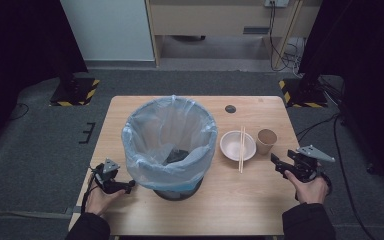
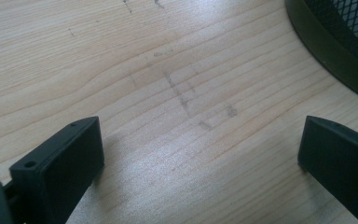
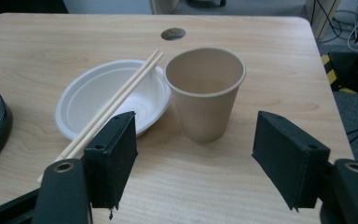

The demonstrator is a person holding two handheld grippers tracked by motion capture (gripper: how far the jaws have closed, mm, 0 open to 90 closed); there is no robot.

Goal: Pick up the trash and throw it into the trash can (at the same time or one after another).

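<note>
A: What containers are on the table (image 1: 230,210)?

B: Three. A black mesh waste bin (image 1: 177,190) lined with a thin, crinkled, pale blue plastic bag (image 1: 170,135) stands left of the middle. Something dark lies at its bottom; I cannot tell what. To its right sit a shallow white round bowl (image 3: 98,100) and a tan paper cup (image 3: 205,93).

A: Anything in those two?

B: The cup stands upright and looks empty. A pair of pale wooden chopsticks (image 3: 116,100) lies across the bowl, with the near ends reaching past its rim onto the table.

A: How close are the cup and the bowl?

B: Just beside each other, rims nearly meeting, cup on the right. Both sit on the right part of the table, between the bin and the table's right edge.

A: And the hand-held grippers?

B: The right hand-held gripper (image 3: 196,158) is released, its black jaws spread wide with nothing between the pads. It is held in front of the cup, which stands farther off and untouched. The left hand-held gripper (image 2: 200,158) is also released, jaws wide over bare wood grain, close to the bin's dark round base at the front left of the table.

A: The table itself?

B: Light wood with a smooth, grained surface, rounded corners and a small dark round hole (image 1: 230,108) near its far edge.
</note>
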